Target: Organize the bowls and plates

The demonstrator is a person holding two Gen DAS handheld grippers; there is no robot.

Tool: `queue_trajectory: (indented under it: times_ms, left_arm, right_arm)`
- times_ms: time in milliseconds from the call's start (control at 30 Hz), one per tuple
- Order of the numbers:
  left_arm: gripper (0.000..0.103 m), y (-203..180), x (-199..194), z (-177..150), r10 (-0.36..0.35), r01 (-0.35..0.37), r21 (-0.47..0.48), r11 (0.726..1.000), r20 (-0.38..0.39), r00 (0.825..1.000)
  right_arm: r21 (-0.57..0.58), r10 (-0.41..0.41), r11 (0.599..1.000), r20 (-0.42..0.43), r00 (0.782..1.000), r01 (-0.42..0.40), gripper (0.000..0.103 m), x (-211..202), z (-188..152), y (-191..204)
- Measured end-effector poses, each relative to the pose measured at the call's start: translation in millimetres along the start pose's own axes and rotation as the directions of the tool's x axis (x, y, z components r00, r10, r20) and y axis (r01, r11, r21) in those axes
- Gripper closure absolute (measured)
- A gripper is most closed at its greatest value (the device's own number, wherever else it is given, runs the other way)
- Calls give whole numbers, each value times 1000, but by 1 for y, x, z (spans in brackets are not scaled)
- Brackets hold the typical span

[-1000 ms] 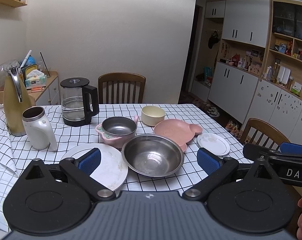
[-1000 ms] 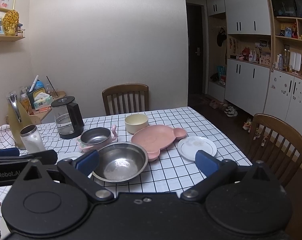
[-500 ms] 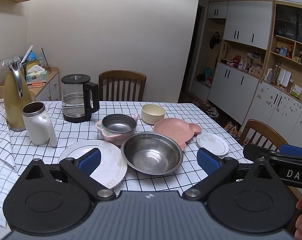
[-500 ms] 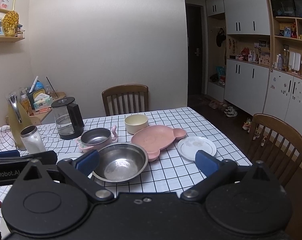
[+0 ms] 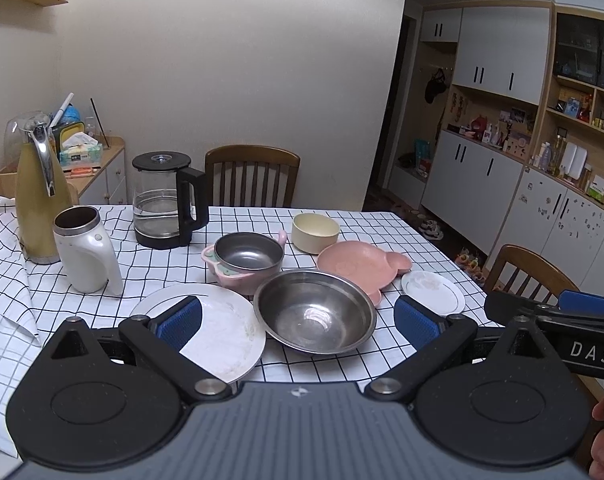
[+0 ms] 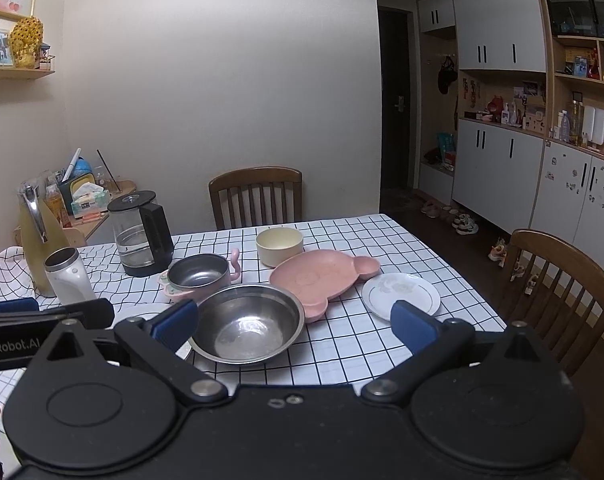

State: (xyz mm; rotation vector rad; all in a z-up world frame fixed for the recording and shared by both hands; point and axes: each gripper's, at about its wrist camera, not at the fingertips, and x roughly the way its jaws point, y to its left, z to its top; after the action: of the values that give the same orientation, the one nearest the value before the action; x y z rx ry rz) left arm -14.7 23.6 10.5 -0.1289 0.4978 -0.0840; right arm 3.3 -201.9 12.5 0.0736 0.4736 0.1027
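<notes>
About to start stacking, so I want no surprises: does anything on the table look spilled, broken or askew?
Nothing looks spilled or broken. The large white plate shows faint smears, so it may be unwashed. The tablecloth is rumpled and folded at the left edge. Both the left gripper and right gripper are open, holding nothing.

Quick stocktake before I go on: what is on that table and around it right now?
steel bowl: 1, silver, front centre
white plate: 1, large, front left
small plate: 1, white, right
pink plate: 1, bear-shaped, behind steel bowl
pink pot: 1, steel-lined, centre
cream bowl: 1, back
kettle: 1, glass, black
mug: 1, white
carafe: 1, yellow
chairs: 2, wooden
left gripper: open
right gripper: open
</notes>
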Motion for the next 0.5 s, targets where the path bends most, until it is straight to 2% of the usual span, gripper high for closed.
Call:
queue_trajectory:
  times_ms: [500]
  left_arm:
    - [0, 25, 13, -3, 74, -77, -61, 995, -39, 996]
  right_arm:
    - [-49, 55, 997, -34, 998, -56, 0, 20, 4, 21]
